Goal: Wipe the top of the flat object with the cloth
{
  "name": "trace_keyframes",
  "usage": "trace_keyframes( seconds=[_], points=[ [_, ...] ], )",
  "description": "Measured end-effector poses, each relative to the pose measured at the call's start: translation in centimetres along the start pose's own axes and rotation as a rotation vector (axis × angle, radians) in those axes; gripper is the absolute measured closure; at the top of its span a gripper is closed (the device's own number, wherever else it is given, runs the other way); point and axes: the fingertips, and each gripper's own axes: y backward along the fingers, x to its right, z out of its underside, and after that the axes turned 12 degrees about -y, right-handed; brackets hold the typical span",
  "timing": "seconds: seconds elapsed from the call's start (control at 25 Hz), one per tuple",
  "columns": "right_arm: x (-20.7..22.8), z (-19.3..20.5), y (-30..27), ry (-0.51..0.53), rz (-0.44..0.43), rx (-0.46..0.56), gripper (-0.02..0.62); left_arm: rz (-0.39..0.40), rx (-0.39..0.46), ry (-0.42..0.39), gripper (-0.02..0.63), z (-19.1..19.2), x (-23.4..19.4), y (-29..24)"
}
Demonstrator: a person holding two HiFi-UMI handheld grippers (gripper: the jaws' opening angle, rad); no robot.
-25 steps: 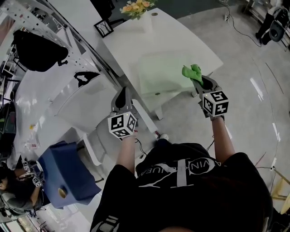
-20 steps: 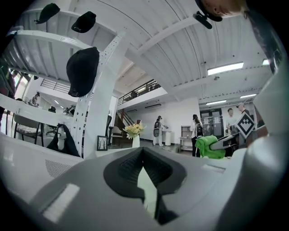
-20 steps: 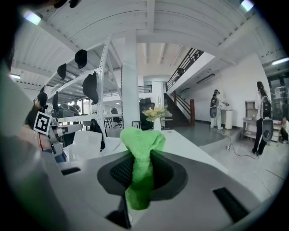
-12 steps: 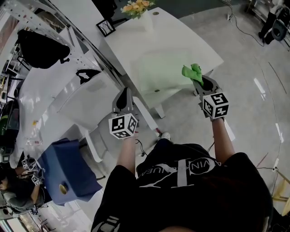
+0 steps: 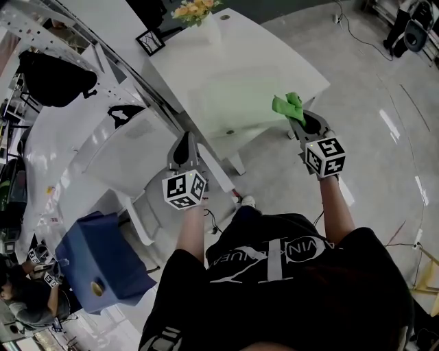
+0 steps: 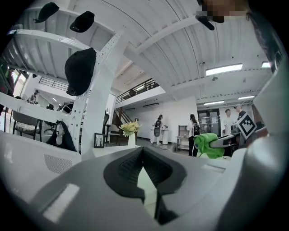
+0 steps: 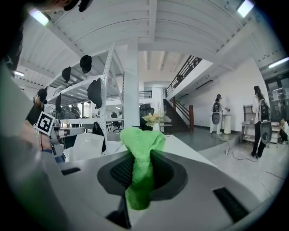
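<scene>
A pale green flat sheet (image 5: 230,103) lies on the white table (image 5: 206,55), near its front edge. My right gripper (image 5: 295,120) is shut on a bright green cloth (image 5: 287,106) and hovers just off the table's front right corner, beside the sheet. In the right gripper view the cloth (image 7: 143,162) stands bunched up between the fingers. My left gripper (image 5: 184,140) is shut with nothing in it, held in front of the table's left side, above the white chair. From the left gripper view the cloth (image 6: 208,144) shows at the right.
A vase of yellow flowers (image 5: 192,10) and a small black picture frame (image 5: 151,42) stand at the table's far end. A white chair (image 5: 130,154) is left of the table, with white shelving and a black bag (image 5: 55,79) beyond. A blue box (image 5: 103,264) sits at lower left.
Both grippers stay nearly where they were, the cloth still held. The table has slid slightly up and left in the head view.
</scene>
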Motion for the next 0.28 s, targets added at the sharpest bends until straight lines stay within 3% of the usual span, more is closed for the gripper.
trace_keyframes(
  seconds=[0.28],
  points=[
    [-0.29, 0.17, 0.47, -0.010, 0.004, 0.005, 0.532, -0.017, -0.004, 0.004, 0.594, 0.16, -0.48, 0.76]
  ],
)
